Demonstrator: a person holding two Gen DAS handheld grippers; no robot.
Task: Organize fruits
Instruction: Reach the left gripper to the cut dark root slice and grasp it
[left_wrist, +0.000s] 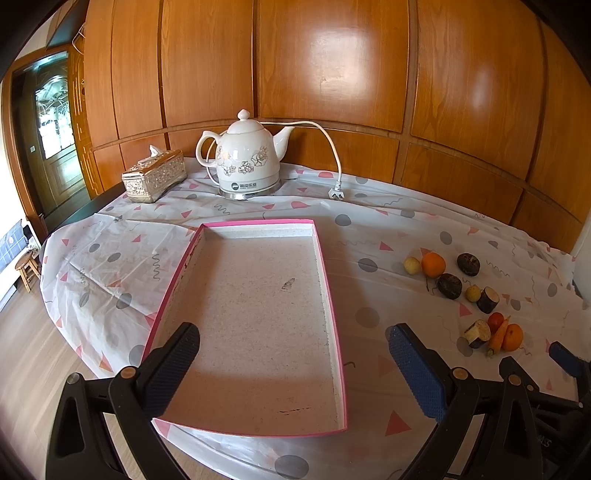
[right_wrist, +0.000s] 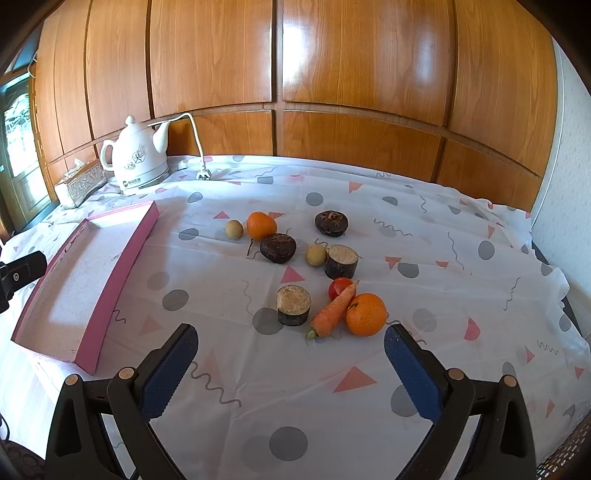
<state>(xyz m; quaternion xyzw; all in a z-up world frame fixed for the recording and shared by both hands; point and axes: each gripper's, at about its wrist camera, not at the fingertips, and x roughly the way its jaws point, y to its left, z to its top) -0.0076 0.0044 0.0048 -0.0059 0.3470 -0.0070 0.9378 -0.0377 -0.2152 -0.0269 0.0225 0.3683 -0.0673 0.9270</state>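
Left tongs: my left tongs (left_wrist: 293, 354) hang wide apart and empty over the near end of the pink tray (left_wrist: 334, 314), which holds nothing.
Right tongs: my right tongs (right_wrist: 291, 349) are spread apart too, gripping nothing, just short of the produce.
Fruit: all of it lies loose on the surface (right_wrist: 461, 280), right of the tray. Nearest are an orange (right_wrist: 365, 314), a carrot (right_wrist: 332, 310) leaning on it, a small tomato (right_wrist: 340, 287) behind, and a cut dark chunk (right_wrist: 293, 304) to the left.
Farther pieces: a second orange (right_wrist: 261, 224), two pale round fruits (right_wrist: 234, 229), two dark lumps (right_wrist: 277, 247).
Step, as I judge it: first pick, not yet begun.
Doing it well: I'd take the near orange, coming in from its right side so the carrot isn't dragged along, closing across its widest part.
Risk: round fruit may roll on the slick cloth.
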